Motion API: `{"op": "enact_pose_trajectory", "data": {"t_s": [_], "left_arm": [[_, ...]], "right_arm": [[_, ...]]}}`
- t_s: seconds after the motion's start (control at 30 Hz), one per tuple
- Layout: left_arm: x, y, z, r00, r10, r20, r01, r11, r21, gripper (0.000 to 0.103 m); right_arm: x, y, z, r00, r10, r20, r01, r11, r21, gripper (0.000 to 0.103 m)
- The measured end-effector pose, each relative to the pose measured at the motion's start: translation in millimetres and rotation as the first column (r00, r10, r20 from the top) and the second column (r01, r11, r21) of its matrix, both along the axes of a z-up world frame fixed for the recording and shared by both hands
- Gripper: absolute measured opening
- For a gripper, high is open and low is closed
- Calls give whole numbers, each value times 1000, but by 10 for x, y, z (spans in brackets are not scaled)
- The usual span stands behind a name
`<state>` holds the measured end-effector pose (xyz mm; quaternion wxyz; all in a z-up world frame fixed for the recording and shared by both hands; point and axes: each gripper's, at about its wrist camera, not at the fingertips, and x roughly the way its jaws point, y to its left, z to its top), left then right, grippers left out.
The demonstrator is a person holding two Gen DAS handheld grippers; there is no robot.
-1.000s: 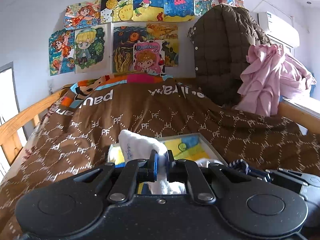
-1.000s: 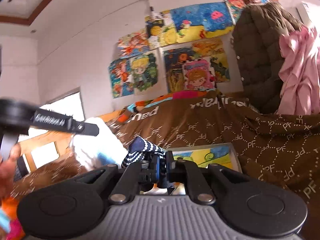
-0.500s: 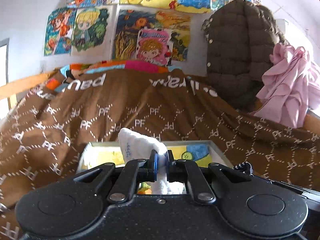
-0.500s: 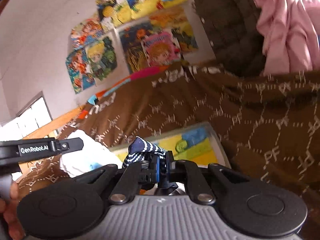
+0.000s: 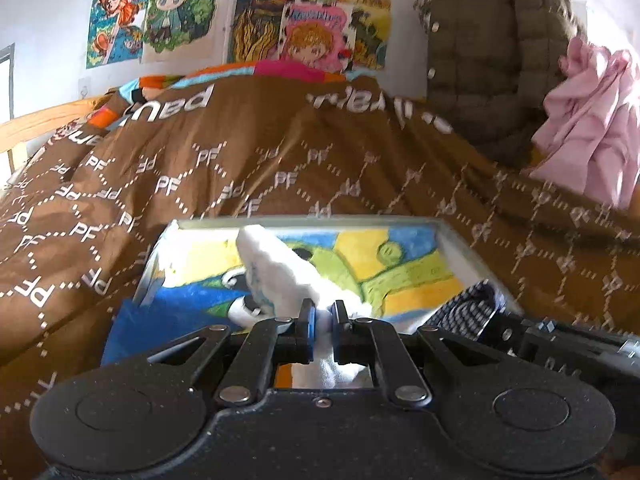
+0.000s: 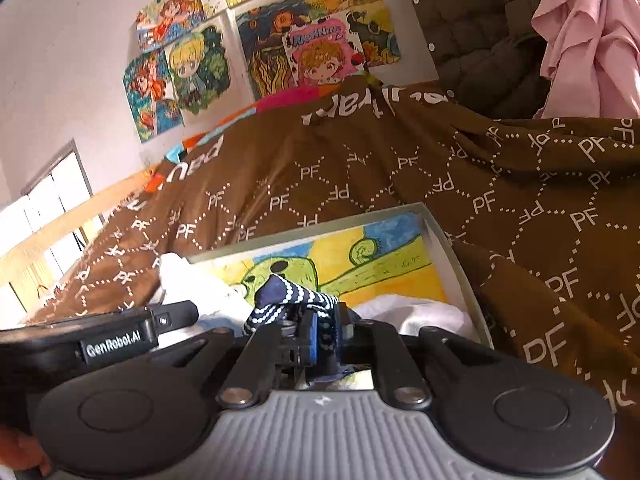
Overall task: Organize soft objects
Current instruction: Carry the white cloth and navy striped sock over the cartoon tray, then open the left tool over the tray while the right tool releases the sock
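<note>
My left gripper (image 5: 322, 318) is shut on a white sock (image 5: 276, 272) that sticks up over a shallow grey box (image 5: 466, 248) with a bright painted picture on its bottom. My right gripper (image 6: 325, 330) is shut on a navy sock with white dotted stripes (image 6: 292, 298), held above the near part of the same box (image 6: 448, 248). In the left wrist view the navy sock (image 5: 460, 312) shows at the right. In the right wrist view the white sock (image 6: 188, 280) and the left gripper's body show at the left. More white cloth (image 6: 416, 316) lies in the box's near right corner.
The box rests on a brown quilt (image 5: 280, 160) printed with PF letters, on a bed with a wooden rail (image 5: 44, 124). A dark quilted jacket (image 5: 492, 48) and pink cloth (image 5: 588, 128) hang at the far right. Drawings cover the wall behind.
Both grippers have tilted down and moved closer over the box, each still holding its sock. The box now fills more of both views.
</note>
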<state>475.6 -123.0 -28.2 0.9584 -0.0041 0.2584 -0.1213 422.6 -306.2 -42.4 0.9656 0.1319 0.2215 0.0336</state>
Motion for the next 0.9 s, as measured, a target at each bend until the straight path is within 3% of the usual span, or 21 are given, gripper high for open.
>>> {"op": "enact_pose_trajectory", "data": {"t_s": [0.13, 0.23, 0.83, 0.9], "left_arm": [[77, 8, -60, 997, 25, -74, -23, 999, 30, 8], [106, 16, -87, 994, 42, -103, -38, 999, 38, 8], [53, 71, -205, 990, 71, -126, -71, 997, 1, 18], [39, 80, -207, 990, 78, -121, -79, 997, -3, 23]], "right_arm": [[21, 12, -14, 1000, 0, -26, 0, 1000, -2, 14], [34, 0, -19, 999, 0, -38, 0, 1000, 5, 25], [63, -53, -33, 998, 2, -64, 1, 999, 45, 66], [67, -61, -32, 998, 3, -66, 0, 999, 52, 67]]}}
